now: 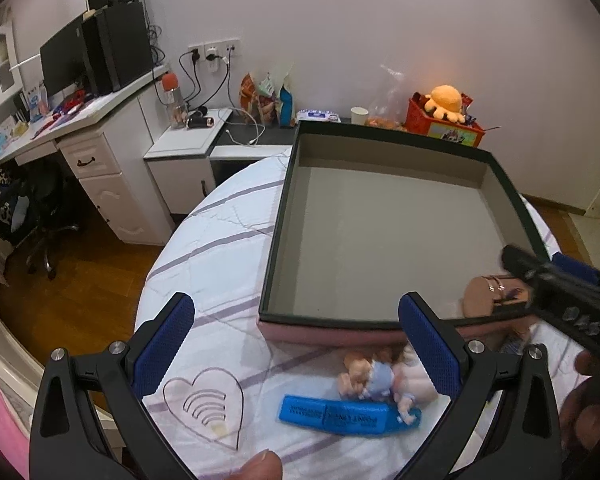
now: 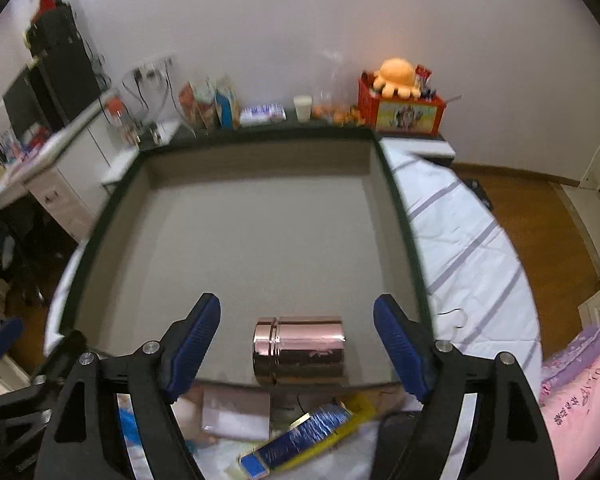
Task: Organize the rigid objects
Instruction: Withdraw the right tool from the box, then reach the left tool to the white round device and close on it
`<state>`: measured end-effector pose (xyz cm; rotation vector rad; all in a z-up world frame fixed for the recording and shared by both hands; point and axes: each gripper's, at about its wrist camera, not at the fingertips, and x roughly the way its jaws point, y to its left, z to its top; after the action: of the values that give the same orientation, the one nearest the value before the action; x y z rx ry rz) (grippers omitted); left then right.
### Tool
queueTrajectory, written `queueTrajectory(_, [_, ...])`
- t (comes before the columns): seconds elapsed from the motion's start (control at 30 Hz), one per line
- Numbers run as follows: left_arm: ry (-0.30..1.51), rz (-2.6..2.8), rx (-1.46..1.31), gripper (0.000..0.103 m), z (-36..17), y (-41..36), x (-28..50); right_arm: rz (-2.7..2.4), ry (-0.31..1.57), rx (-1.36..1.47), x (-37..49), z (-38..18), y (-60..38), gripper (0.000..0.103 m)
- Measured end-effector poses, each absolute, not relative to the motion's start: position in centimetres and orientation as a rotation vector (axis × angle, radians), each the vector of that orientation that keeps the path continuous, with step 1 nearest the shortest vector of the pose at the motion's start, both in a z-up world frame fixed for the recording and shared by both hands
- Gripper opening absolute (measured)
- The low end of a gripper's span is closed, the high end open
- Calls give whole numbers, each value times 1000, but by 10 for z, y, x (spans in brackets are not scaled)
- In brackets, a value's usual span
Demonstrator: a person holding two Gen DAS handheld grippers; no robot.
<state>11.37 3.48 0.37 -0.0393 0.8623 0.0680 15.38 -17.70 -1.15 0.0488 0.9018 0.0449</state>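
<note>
Rose-gold canister (image 2: 299, 350) lies on its side inside the big dark-rimmed box (image 2: 396, 208), close to the near wall at about 6 o'clock of the grey floor, its lid end pointing toward 9 o'clock. The right claw (image 2: 298, 346) stands wide open around it, one blue pad on each side and neither touching, so the canister looks released, not gripped. The left claw (image 1: 296, 346) is also wide and holds nothing; it hovers over the bed (image 1: 220, 216), with the baby doll (image 1: 374, 378) and the blue marker (image 1: 340, 414) just ahead of it toward 5 o'clock, and a clear heart-shaped piece (image 1: 206, 408) toward 7 o'clock. Outside the box's near wall, in the right view, lies a blue-and-yellow packet (image 2: 312, 430) among other small things too blurred to name. The main risk, as I judge it, is the canister: round and on its side, it may roll if the box is nudged or the soft bed sags. A claw dropping toward the doll could also catch the box rim, and the doll lies across the marker, so lifting one may drag the other.
</note>
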Motion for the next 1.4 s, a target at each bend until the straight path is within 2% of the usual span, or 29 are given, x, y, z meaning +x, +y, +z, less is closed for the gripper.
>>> queueTrajectory(0.27, [855,39,-31,103,6,27,71,48,808,91,81,15,-212,81])
queueTrajectory(0.53, [890,13,-10,103,-8,11,33,102,841,120,16,-9,-219,81])
queueTrajectory(1.03, [873,2,5,103,3,1,-8,117,816,119,-21,-5,-226,81])
queueTrajectory(1.4, [959,-105,10,103,-29,-29,-19,95,824,133,-25,-10,-239,81])
